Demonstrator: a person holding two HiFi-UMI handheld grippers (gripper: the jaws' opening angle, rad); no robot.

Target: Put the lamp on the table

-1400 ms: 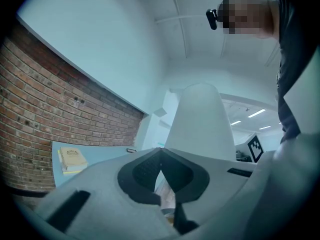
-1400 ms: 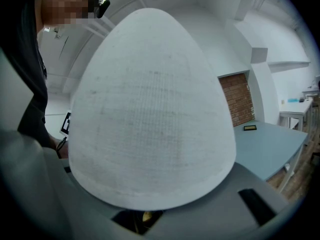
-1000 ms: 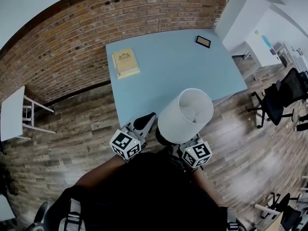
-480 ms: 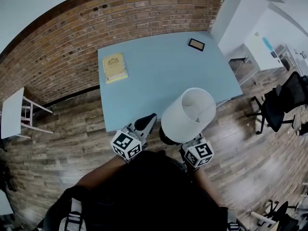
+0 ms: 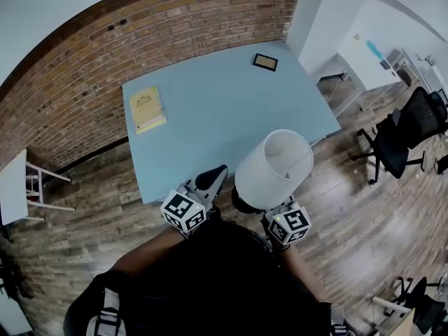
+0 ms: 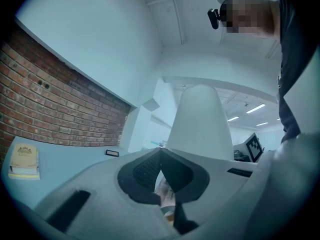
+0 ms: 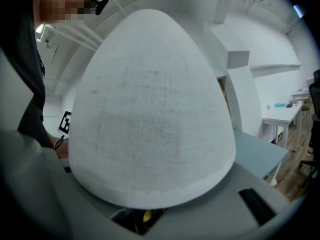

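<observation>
A lamp with a white drum shade (image 5: pixel 273 168) is held up in front of the person, over the near right edge of the light blue table (image 5: pixel 224 110). Its dark base shows just under the shade. My right gripper (image 5: pixel 269 212) sits below the shade, shut on the lamp's lower part. The shade (image 7: pixel 150 119) fills the right gripper view and hides the jaws. My left gripper (image 5: pixel 210 179) is beside the lamp on the left, shut and empty, its dark jaws meeting at a point (image 6: pixel 161 156). The shade (image 6: pixel 200 119) rises behind them.
On the table lie a yellow book (image 5: pixel 147 108) at the far left and a small dark framed item (image 5: pixel 265 61) at the far right. A brick wall (image 5: pixel 140 33) backs the table. Black office chairs (image 5: pixel 402 135) stand to the right, a white stool (image 5: pixel 21 180) to the left.
The table has slid leftward in the head view as the person shifted. The lamp and both grippers keep the same pose in front of the body.
</observation>
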